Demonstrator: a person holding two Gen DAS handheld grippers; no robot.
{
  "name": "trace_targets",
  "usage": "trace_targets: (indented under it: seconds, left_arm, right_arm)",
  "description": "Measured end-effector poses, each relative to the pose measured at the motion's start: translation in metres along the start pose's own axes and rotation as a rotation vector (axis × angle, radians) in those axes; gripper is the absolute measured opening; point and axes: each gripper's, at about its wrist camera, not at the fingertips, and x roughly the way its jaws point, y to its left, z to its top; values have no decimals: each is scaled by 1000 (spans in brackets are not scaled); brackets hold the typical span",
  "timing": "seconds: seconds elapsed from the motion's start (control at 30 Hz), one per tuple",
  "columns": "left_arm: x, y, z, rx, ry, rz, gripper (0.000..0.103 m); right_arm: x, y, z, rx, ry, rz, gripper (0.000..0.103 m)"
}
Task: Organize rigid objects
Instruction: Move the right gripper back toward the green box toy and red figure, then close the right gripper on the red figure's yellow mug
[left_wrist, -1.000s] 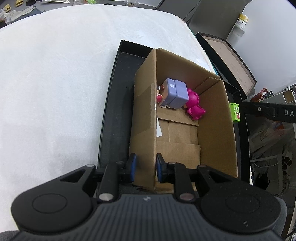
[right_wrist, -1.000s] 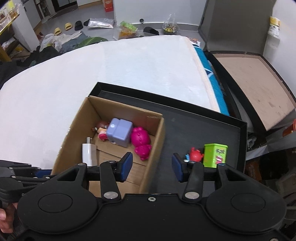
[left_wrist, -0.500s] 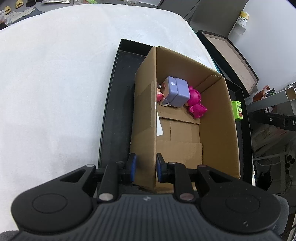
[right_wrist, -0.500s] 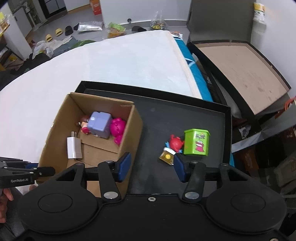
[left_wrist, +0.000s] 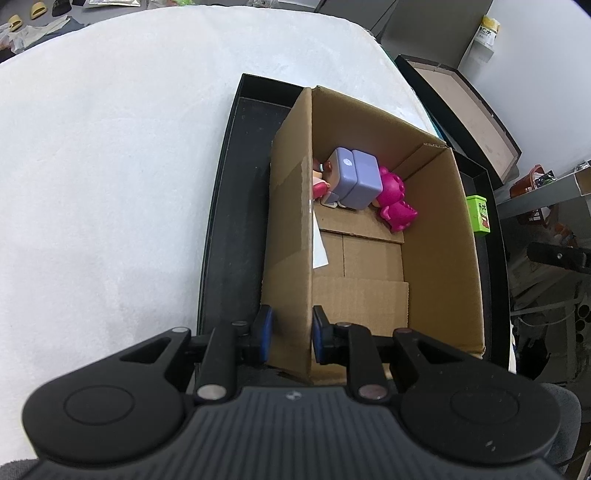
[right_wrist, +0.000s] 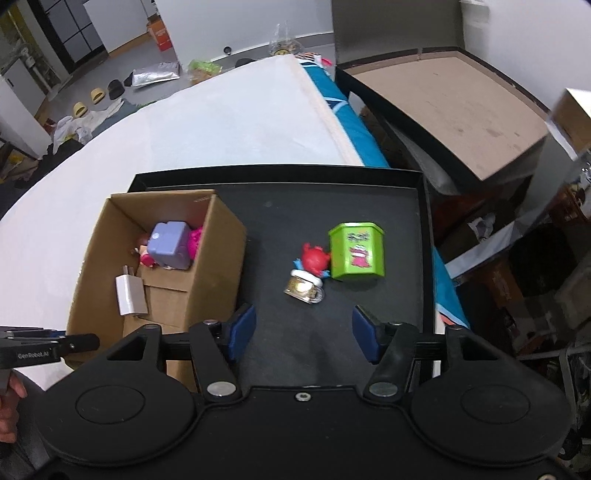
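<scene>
Toys and small hard items are split between a cardboard box (right_wrist: 221, 258) and the black tray (right_wrist: 369, 206) it stands in, the tray lying on a white, softly textured cover (left_wrist: 110, 166). Corrugated and brown, the open box sits at the tray's left end. The left gripper (left_wrist: 291, 332) is clenched on the box's near wall, one blue pad outside and one inside; its side reads "GenRobot.AI" in the right wrist view. The right gripper (right_wrist: 303, 332) hovers over bare tray floor, its jaws having just been opening with nothing between them. Inside the box lie a lilac blocky case (left_wrist: 354, 177), a magenta plastic figure (left_wrist: 395, 203) touching it, and a white wall charger (right_wrist: 129, 295) against the left wall. On the tray floor stands a green six-sided tin (right_wrist: 356, 251) with a cartoon label whose writing is unreadable, with a red round figure (right_wrist: 314, 258) touching it and a small gold-topped clear pot (right_wrist: 304, 290) just in front.
</scene>
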Motion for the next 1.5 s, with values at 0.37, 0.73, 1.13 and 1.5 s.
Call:
trace_targets:
  seconds: [0.37, 0.73, 1.13, 1.5]
  left_arm:
    - [1, -2, 0, 0, -2, 5, 21]
    - [1, 1, 0, -5, -2, -4, 21]
    - [2, 0, 1, 6, -1, -5, 21]
    - [2, 1, 1, 4, 0, -5, 21]
  right_arm:
    - [3, -26, -18, 2, -26, -27, 65]
    - [28, -21, -23, 36, -15, -36, 65]
    - [60, -9, -2, 77, 18, -66, 65]
    - [84, -6, 11, 112, 57, -64, 65]
